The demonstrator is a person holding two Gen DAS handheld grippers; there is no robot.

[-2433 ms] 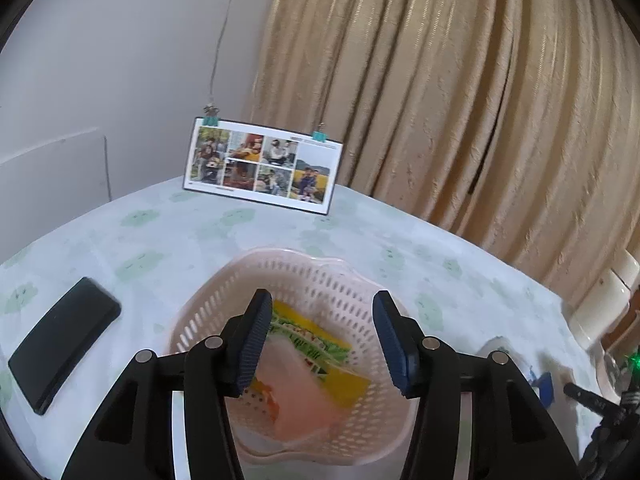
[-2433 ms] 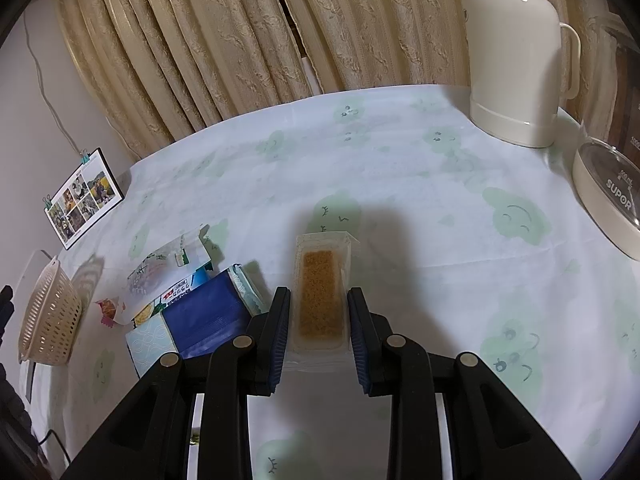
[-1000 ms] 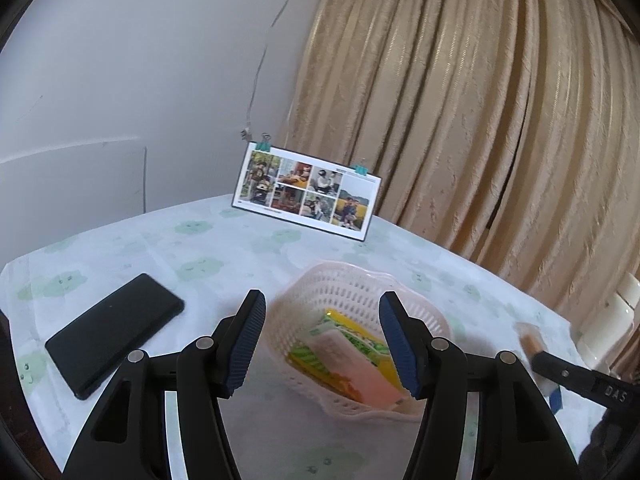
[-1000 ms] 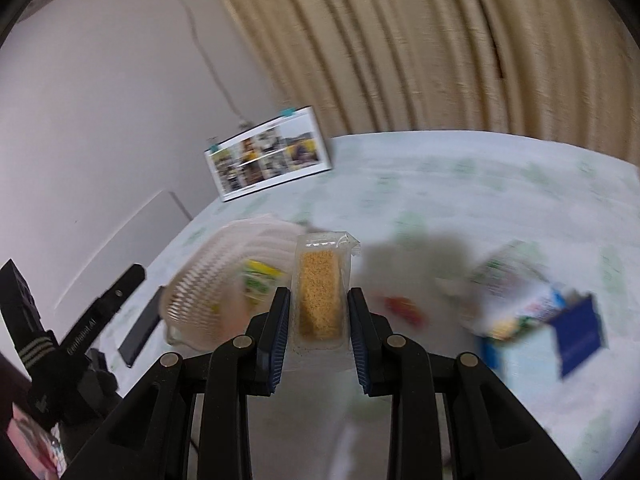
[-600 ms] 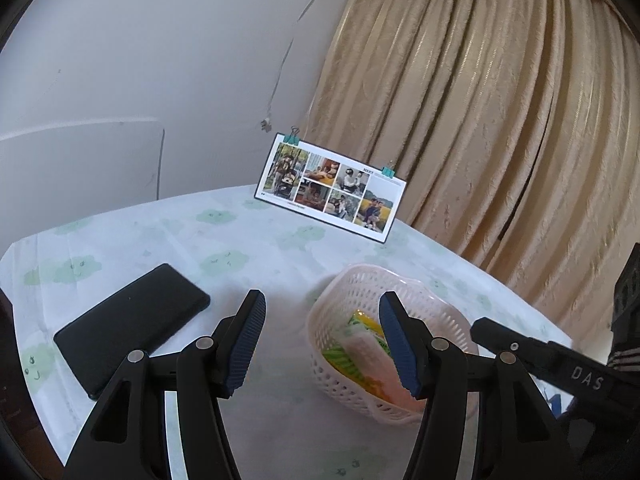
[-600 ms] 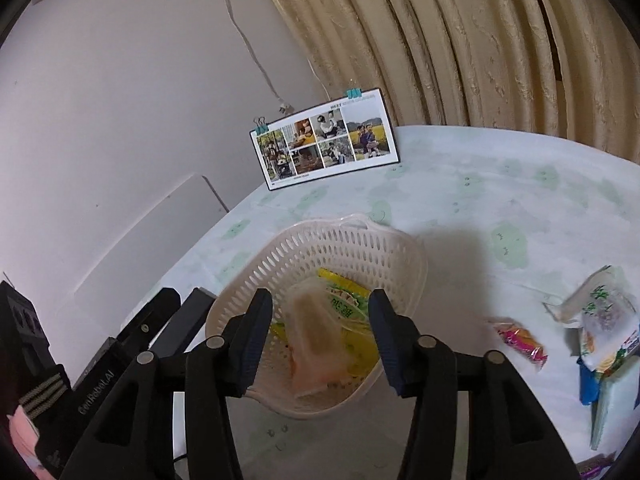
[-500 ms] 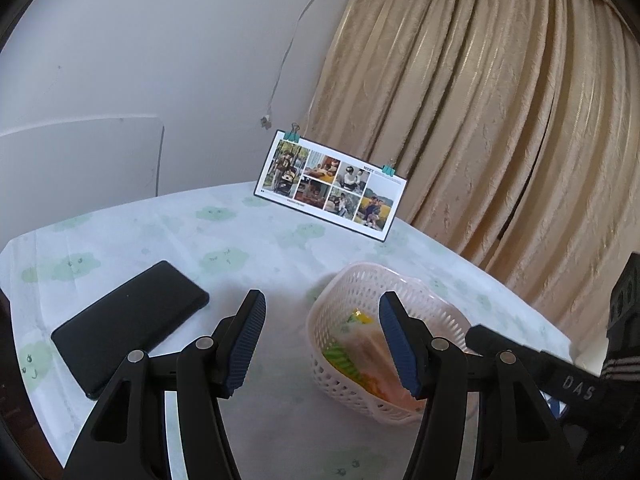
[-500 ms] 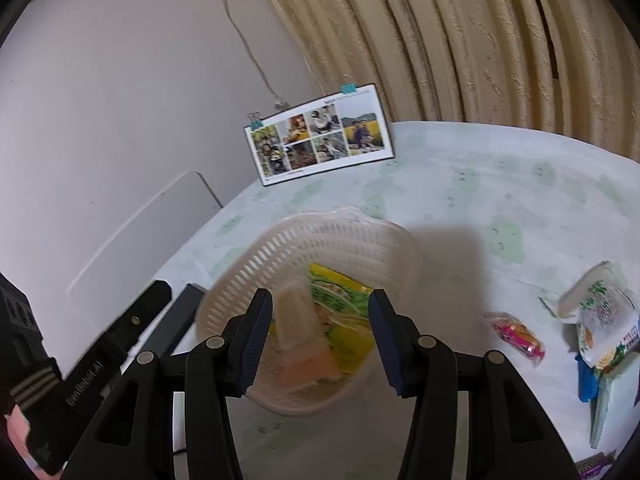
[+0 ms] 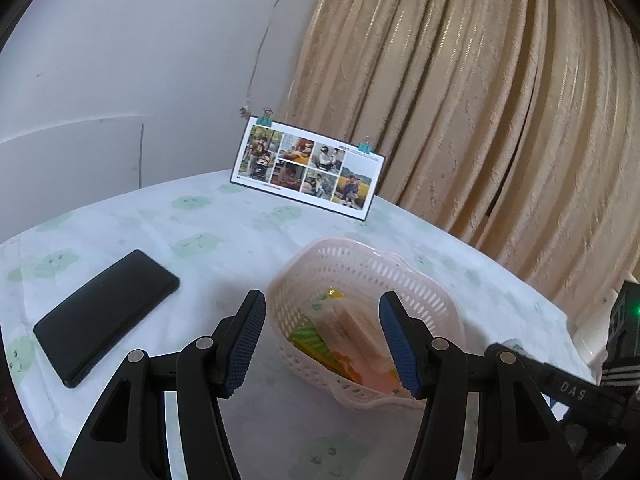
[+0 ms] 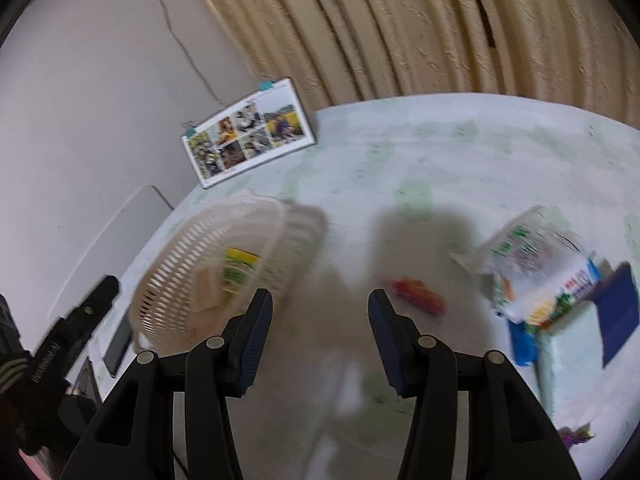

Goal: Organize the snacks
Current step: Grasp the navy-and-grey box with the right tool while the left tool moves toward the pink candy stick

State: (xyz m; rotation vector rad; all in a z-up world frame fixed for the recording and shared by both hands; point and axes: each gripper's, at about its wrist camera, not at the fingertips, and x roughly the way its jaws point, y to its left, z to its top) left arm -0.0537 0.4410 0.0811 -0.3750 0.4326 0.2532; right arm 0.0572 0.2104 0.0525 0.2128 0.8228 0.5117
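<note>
with both grippers (image 9: 322, 338) (image 10: 320, 336) held apart and empty, the red snack packet (image 10: 418, 300) is judged next for the basket (image 9: 400, 280).

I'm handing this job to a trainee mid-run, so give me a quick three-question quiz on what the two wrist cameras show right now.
1. True or false: the right gripper is open and holds nothing.
2. Which lies on the tablecloth outside the pink basket? A) small red snack packet B) yellow-green packet C) both
3. Fill in: left of the basket in the left wrist view lies a black ____.

Key: 1 true. 2 A. 3 phone.
</note>
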